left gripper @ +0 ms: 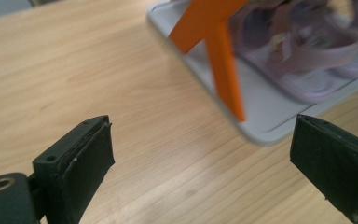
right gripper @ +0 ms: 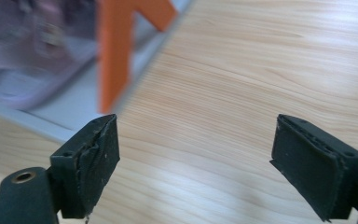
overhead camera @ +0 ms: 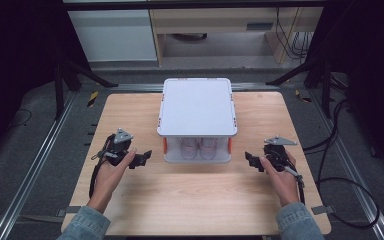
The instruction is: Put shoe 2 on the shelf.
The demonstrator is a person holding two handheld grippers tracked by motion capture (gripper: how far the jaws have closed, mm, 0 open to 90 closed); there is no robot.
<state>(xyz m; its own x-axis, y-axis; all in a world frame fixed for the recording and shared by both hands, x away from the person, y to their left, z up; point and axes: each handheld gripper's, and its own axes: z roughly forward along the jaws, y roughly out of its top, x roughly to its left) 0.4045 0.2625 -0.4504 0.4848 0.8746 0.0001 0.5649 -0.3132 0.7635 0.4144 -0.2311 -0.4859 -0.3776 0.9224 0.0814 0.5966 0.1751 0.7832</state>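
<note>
Now both grippers' fingers spread, empty; box (overhead camera: 197,107) between left gripper (overhead camera: 143,158) and right gripper (overhead camera: 251,161).

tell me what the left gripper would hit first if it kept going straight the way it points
Most likely the orange latch on the near corner of the clear plastic storage box with the white lid. The left gripper, jaws open and empty, aims right at it over bare wooden table; depth is hard to judge.
</note>
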